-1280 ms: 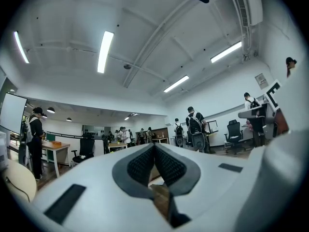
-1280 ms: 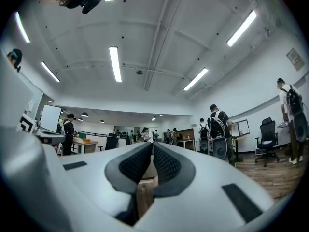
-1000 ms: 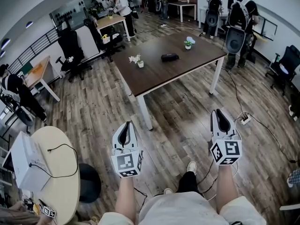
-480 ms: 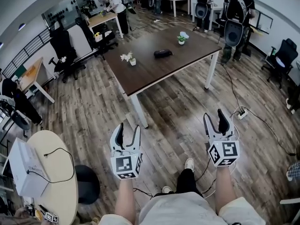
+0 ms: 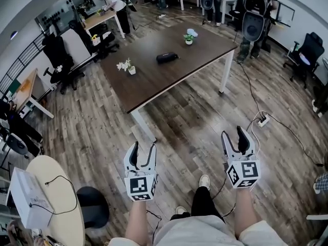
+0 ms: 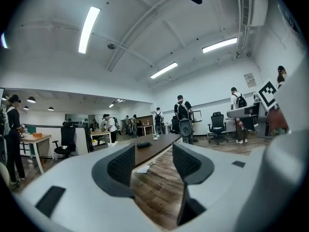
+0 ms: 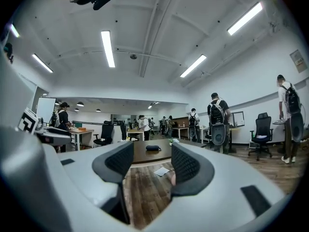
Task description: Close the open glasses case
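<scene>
Wood-plank floor (image 5: 102, 122) runs through an open office, and a dark brown tabletop (image 5: 200, 55) on white legs stands in the upper middle of the head view. Near its centre lies the glasses case (image 5: 167, 58), a dark oblong shape. It is too small to tell whether its lid stands open. Left of the case on the same tabletop is a small pot of white flowers (image 5: 127, 66), and toward the upper edge is a second small potted plant (image 5: 189, 36). All three stand well apart.

Both grippers are well short of the tabletop, over the floor in the lower half of the frame. The left gripper (image 5: 144, 148) is at lower centre-left, pointing level. Its fingers (image 6: 120, 166) have just been opening and stand spread, with nothing between them. The right gripper (image 5: 233, 137) is at lower right, also level. Its fingers (image 7: 186, 164) have likewise just been opening and are spread and empty. In both gripper views the case shows far off, in the gap between the fingers.

Below the grippers are the person's forearms, legs and a pale shoe (image 5: 204, 182). A white power strip (image 5: 262, 120) with its cable lies on the floor to the right of the right gripper. A pale round table (image 5: 46, 165) fills the lower left corner. A black office chair (image 5: 57, 60) stands at the left, and people with backpacks (image 5: 253, 19) stand along the top edge.
</scene>
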Demonstrator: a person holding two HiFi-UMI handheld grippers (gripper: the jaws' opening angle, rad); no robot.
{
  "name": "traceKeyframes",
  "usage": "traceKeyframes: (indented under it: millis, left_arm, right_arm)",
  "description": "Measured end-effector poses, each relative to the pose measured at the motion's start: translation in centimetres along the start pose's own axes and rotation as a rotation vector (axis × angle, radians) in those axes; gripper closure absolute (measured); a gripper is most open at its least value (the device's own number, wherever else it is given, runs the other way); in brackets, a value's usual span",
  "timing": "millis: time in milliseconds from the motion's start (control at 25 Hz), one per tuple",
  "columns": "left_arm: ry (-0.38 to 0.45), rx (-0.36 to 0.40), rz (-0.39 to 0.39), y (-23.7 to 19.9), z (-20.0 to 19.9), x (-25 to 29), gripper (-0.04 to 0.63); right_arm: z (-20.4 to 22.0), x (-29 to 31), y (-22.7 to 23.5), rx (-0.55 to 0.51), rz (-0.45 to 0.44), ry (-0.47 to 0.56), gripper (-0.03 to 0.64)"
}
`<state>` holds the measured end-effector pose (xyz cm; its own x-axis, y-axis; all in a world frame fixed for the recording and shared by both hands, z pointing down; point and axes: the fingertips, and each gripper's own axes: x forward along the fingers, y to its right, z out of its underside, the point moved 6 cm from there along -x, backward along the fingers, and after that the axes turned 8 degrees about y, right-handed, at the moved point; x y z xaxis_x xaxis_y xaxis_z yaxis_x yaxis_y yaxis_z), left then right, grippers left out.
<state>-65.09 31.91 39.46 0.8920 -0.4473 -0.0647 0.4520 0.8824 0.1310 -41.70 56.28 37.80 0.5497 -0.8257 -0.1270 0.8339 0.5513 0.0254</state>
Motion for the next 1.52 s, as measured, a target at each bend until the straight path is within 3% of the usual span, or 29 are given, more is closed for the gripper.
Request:
traceKeyframes:
  millis: [240, 840, 1240, 1520]
  left_arm:
    - [-0.04, -0.02, -0.001, 1.7, 0.6, 8.2, 0.351]
    - [-0.004, 0.01, 0.017, 8.9, -2.4, 25.5, 0.351]
    - [0.037, 0.006, -0.032, 8.7, -2.9, 30.4, 0.351]
    - [0.018, -0.017, -0.032, 6.0, -0.4, 34.6, 0.353]
  right_arm:
    - [1.0, 5.6, 4.9, 0.013, -0.002, -0.016, 0.37]
    - [0.5, 15.5, 20.5, 0.06, 0.048, 0.019, 0.373]
    - [-0.3, 20.6, 23.5, 0.044, 0.012, 0.065, 0.374]
    - [1.7, 26.1, 22.5, 0.03, -0.01, 0.03, 0.376]
